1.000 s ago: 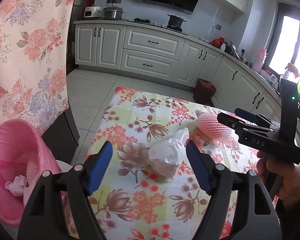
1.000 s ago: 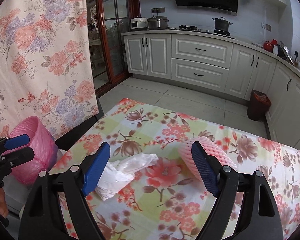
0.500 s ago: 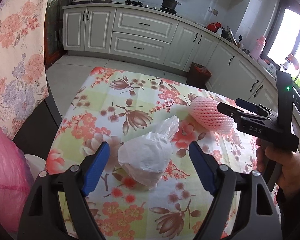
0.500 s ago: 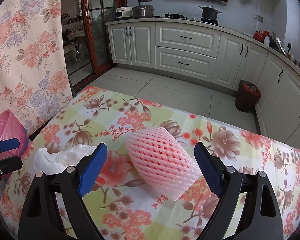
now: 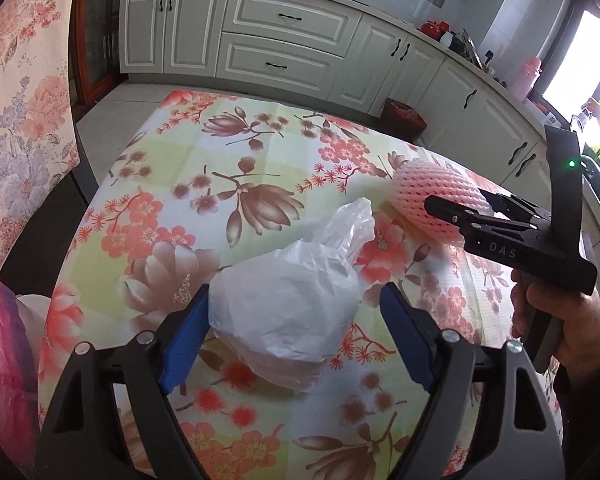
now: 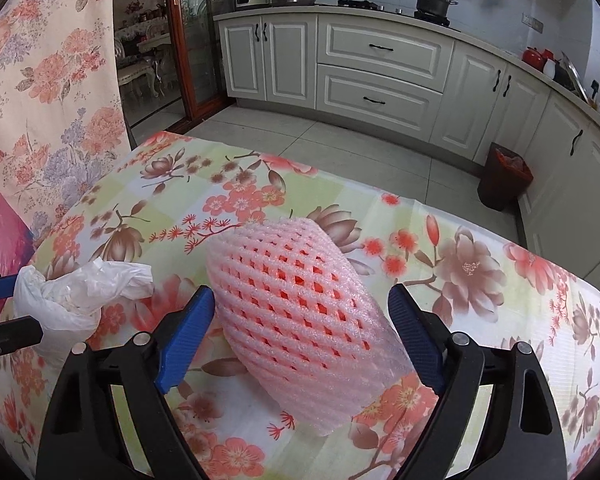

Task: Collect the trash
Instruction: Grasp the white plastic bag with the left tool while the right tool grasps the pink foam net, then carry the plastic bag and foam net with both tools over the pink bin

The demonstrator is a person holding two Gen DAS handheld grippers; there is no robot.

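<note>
A crumpled white plastic bag [image 5: 292,312] lies on the floral tablecloth [image 5: 188,184]. My left gripper [image 5: 295,292] straddles it, jaws closing; the left pad brushes the bag and a gap remains at the right pad. To the right lies a pink foam fruit net [image 5: 428,196]. In the right wrist view the net [image 6: 300,300] sits between the blue pads of my right gripper [image 6: 300,290], whose jaws are closing without squeezing it. The right gripper [image 5: 464,204] also shows in the left wrist view, held by a hand [image 5: 560,320]. The bag [image 6: 72,296] and left gripper [image 6: 8,308] appear at the right view's left edge.
A bin lined with a pink bag [image 5: 0,360] stands off the table's left side, beside a floral curtain [image 5: 20,80]. A small dark bin with a red liner [image 6: 504,176] sits on the tiled floor by the white kitchen cabinets [image 6: 380,68].
Both grippers came down and forward toward the table. The white bag now lies between the left fingers and the foam net between the right fingers. The pink bin slid to the frame edge.
</note>
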